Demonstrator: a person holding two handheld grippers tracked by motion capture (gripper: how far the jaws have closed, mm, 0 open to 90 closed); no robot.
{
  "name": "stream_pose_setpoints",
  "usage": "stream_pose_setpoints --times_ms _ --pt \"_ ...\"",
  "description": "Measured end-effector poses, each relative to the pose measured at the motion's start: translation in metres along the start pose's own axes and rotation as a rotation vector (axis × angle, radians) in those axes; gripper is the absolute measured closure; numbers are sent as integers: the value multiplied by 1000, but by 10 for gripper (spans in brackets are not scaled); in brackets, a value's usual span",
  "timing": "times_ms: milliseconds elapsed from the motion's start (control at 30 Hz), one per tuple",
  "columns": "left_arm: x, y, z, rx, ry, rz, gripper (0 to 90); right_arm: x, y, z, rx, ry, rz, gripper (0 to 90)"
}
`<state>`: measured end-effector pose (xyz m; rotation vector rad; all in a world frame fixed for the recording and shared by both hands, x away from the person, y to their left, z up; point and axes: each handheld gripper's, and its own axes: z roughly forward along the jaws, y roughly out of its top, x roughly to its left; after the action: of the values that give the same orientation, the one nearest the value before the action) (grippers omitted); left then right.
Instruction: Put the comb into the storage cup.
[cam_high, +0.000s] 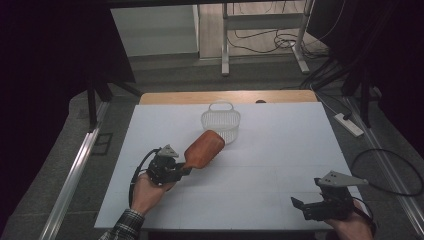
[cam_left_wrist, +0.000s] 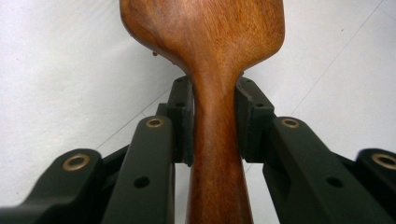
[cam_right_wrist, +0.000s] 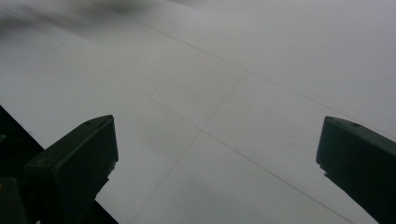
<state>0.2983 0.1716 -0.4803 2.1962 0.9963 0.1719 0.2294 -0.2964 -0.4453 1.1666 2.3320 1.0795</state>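
Desk (cam_high: 280, 150): white sheet covering most of the top, faint seam lines across it, a strip of bare wood along the far edge. Room dim. Dark curtain panels at left and right; grey carpet floor; metal rail (cam_high: 75, 170) running along the floor off the desk's left edge. Beyond the far edge, white frame legs (cam_high: 225, 45) and loose cables on the floor. Power strip (cam_high: 349, 124) on the floor off the right edge.

Left gripper (cam_high: 186, 169), near the desk's left edge, toward the near side; held by a hand with a plaid cuff. Jaws clenched on the neck of a wooden spatula (cam_high: 204, 149). In the left gripper view both pads (cam_left_wrist: 183, 122) press the handle's sides just below where the spatula's (cam_left_wrist: 205, 42) blade widens.

Spatula's long axis runs diagonally, from the near-left up toward the far-right. Handle end in the jaws, broad blade pointing toward the desk's far edge and centre. Blade tip reaches the near side of a white mesh basket (cam_high: 220, 121); contact cannot be told.

Basket stands upright at the desk's middle, toward the far edge, handle loop up.

Right gripper (cam_high: 299, 206), near-right corner of the desk. Jaws released, spread wide, nothing between them; right gripper view shows bare white sheet between them.
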Motion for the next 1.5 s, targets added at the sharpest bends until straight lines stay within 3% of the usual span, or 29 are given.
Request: stream_pose_setpoints --times_ms 200,433,533,633,833,1067,1500 --pt "-2 0 -6 -39 -11 -3 708 1 10 1 -56 23 -17 0" --pt "-5 1 -12 -79 -5 12 708 0 29 5 -121 125 26 0" --pt "-7 1 -15 -101 -9 11 708 1 36 9 -153 160 19 0" --pt "-8 1 -17 -117 -16 11 708 4 44 15 -155 187 24 0" --pt "-8 0 -19 -134 -28 9 708 8 54 26 -164 191 37 0" --pt "-13 2 -19 -137 -38 29 708 13 67 40 -173 260 52 0" --pt "-18 4 -17 -159 -64 41 708 28 89 73 -172 340 93 0"
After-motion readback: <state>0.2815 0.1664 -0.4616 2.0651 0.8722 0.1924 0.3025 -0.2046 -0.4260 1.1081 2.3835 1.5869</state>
